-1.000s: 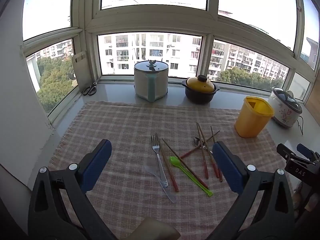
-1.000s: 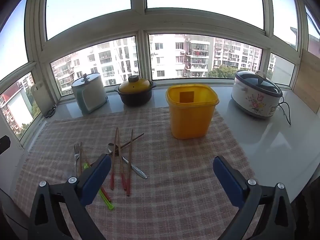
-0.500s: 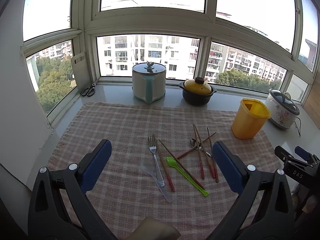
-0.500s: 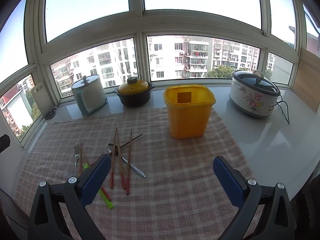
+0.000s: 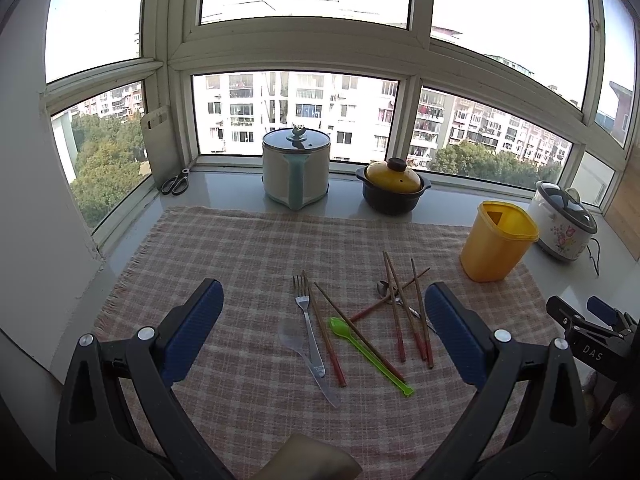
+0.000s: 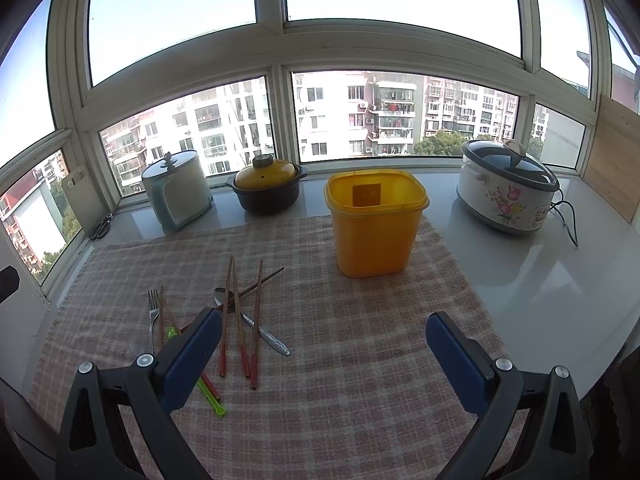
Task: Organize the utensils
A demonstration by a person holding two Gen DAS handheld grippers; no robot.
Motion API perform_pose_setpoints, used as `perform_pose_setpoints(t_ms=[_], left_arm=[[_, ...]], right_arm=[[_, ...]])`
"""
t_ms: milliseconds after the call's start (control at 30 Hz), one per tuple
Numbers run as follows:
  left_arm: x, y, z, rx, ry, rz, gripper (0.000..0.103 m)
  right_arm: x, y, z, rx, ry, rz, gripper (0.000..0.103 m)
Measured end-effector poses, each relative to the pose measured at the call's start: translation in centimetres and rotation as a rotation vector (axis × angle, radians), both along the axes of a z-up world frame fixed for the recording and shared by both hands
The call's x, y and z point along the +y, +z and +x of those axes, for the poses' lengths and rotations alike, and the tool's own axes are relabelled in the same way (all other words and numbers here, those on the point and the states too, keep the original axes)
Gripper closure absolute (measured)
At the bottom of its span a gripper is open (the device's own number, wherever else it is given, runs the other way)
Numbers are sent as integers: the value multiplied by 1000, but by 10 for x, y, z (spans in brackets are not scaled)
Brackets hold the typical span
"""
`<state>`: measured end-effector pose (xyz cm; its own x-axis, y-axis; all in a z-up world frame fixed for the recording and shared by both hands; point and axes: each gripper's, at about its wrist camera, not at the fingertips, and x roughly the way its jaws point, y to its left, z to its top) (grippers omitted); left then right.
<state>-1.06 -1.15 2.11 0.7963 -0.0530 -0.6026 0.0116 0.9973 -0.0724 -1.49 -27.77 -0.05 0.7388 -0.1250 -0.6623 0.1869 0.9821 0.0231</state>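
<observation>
The utensils lie loose in a small heap on the checked cloth (image 5: 240,248) in front of me: one metal fork (image 5: 307,320), one clear plastic spoon (image 5: 304,352), one green plastic spoon (image 5: 368,350), one metal spoon (image 6: 250,318) and, as far as I can count, six red-tipped chopsticks (image 5: 418,308) (several cross one another, so I may be off). The single yellow bin (image 6: 374,224) stands upright and open near the heap, to its right on the cloth.

My left gripper (image 5: 320,330) hangs above the heap with its jaws spread wide, holding nothing. My right gripper (image 6: 324,350) is likewise spread and empty.

Along the pale windowsill counter (image 6: 540,264) stand three pots: a white lidded pot (image 5: 296,168), a yellow-lidded casserole (image 5: 392,186) and a flowered rice cooker (image 6: 506,186). One pair of scissors (image 5: 175,185) lies in the corner.
</observation>
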Motion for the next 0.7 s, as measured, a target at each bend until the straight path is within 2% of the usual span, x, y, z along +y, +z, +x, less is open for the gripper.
perform_pose_setpoints(t_ms=[700], left_arm=[[-4,1,6,2,-6,-5,1]], right_arm=[[2,-1,5,14,-2,3,0]])
